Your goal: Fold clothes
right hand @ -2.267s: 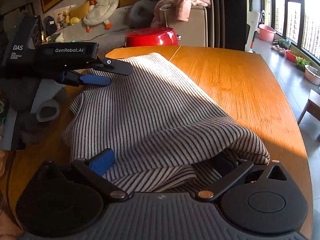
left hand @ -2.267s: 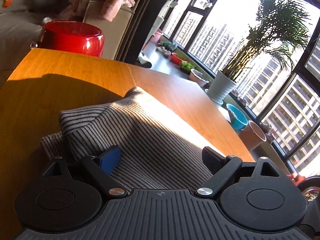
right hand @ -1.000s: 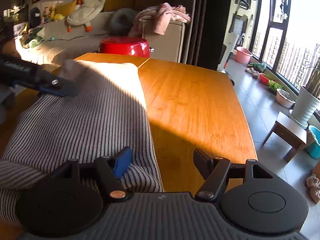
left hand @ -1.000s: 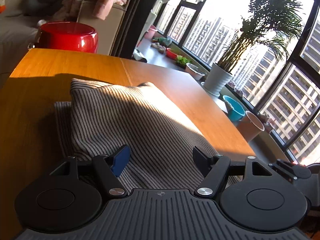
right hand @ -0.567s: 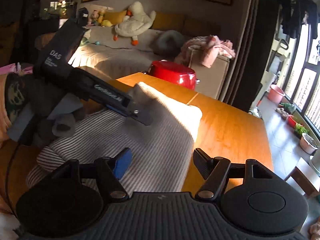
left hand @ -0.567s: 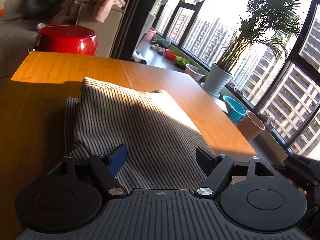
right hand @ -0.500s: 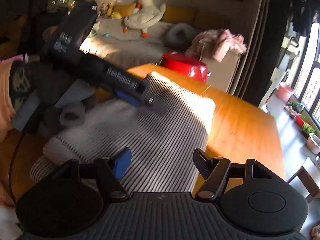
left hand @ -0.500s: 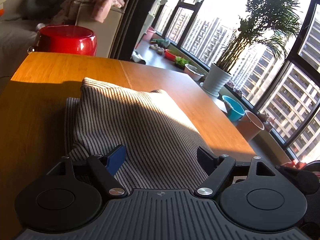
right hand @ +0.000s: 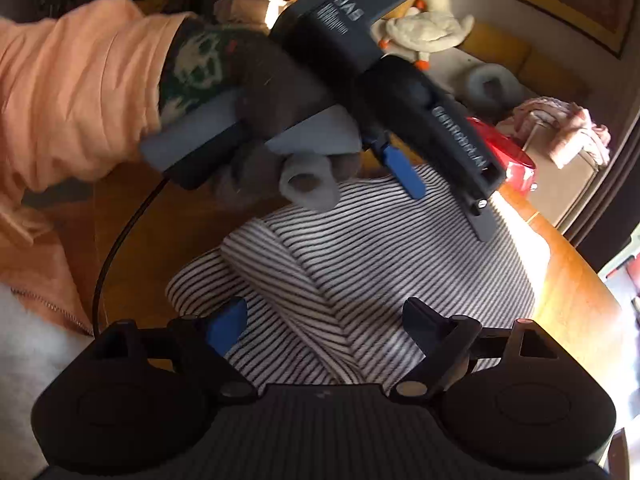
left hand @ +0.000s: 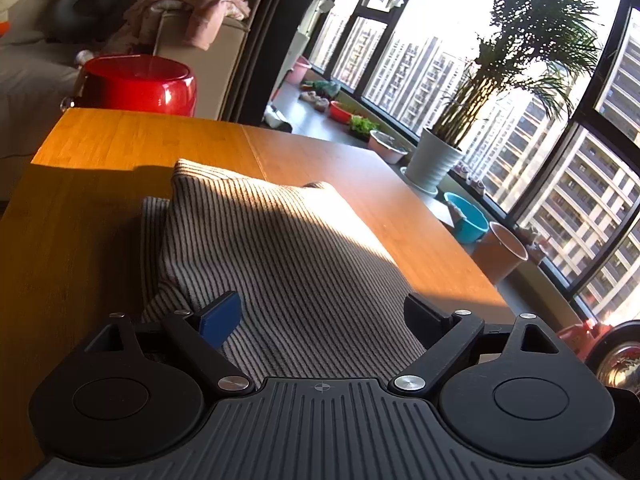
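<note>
1. The striped garment (left hand: 280,248) is seen lying folded on the wooden desk (left hand: 120,148), filling the centre of the left wrist view and the lower centre of the right wrist view.
2. The left gripper (left hand: 320,312) is held over the near edge of the cloth with its fingers (left hand: 222,314) released and opening; the cloth lies beneath them, not pinched.
3. The right gripper (right hand: 324,322) is likewise released and opening above a loose flap at lower centre (nothing is clamped).
4. That loose flap should probably be chosen as the next grasp, so that the bundle is squared.
5. Both fingers should be lowered fully apart before closing, so only the intended layers are caught.
6. The red pot (left hand: 140,84) at the upper left should be kept clear of any sweep.
7. The edges should be aligned before the cloth is pressed flat.
</note>
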The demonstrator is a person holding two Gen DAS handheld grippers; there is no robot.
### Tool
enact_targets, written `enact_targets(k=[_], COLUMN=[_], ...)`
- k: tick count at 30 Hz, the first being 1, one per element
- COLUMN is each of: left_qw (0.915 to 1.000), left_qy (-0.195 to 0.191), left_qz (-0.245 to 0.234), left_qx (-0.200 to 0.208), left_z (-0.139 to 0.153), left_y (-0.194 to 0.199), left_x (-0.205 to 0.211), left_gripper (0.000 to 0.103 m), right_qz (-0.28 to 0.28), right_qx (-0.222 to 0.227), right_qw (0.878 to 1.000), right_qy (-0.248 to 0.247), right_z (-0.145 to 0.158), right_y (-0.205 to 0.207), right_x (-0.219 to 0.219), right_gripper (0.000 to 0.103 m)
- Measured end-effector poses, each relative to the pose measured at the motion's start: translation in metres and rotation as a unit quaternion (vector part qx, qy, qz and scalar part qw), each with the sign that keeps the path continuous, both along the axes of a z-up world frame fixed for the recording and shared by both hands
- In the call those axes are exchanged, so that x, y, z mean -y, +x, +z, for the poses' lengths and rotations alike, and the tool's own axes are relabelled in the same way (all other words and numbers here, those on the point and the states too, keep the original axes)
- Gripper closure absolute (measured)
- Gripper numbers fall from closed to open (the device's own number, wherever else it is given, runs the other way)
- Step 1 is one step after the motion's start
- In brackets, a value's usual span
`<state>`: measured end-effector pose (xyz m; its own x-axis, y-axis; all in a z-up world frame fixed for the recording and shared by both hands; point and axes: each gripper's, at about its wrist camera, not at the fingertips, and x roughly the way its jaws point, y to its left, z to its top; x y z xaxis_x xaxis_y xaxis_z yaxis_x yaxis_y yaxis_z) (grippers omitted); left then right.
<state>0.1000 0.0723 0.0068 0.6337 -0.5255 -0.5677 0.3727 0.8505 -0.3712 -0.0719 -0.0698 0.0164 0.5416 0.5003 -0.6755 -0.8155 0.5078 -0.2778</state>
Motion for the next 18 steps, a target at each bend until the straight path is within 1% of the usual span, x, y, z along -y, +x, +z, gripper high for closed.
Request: enact_targets(k=[5,8,10,13,14,15,17,18], left_qw=[0.9999,0.9998,0.9998,0.9999,0.9999,0.9998,0.9995,0.9992], left_qy=[-0.003,-0.005,-0.005,0.0,0.004,0.01,0.02,0.025], left_qz=[0.012,0.016,0.017,0.013,0.01,0.008,0.003,0.0], left_qx=[0.003,0.004,0.005,0.008,0.011,0.015,0.025,0.031], left_z=[0.004,0.005,0.006,0.007,0.008,0.009,0.012,0.014], left_y=[-0.001,-0.001,-0.002,-0.006,-0.008,-0.011,-0.018,-0.021], left_x=[-0.011,-0.014,-0.014,-0.015,-0.016,-0.017,-0.023,-0.026], left_gripper=[0.009,0.008,0.008,0.008,0.008,0.008,0.008,0.008], right_qz=[0.018,0.044,0.042,0.019,0.011,-0.007,-0.049,-0.067], right_qx=[0.007,0.018,0.015,0.005,0.002,-0.017,-0.075,-0.106], right_qw=[1.0,0.999,0.999,1.0,1.0,1.0,0.995,0.99], right_qy=[-0.004,-0.015,-0.022,-0.013,-0.01,0.0,0.041,0.065], right_z=[0.002,0.004,0.001,0.002,0.003,0.004,0.008,0.011], right_y=[0.002,-0.002,0.001,0.007,0.009,0.015,0.032,0.042], right_x=[-0.007,-0.011,-0.012,-0.011,-0.011,-0.01,-0.002,0.003], right_gripper=[0.017,0.017,0.017,0.018,0.031,0.041,0.044,0.045])
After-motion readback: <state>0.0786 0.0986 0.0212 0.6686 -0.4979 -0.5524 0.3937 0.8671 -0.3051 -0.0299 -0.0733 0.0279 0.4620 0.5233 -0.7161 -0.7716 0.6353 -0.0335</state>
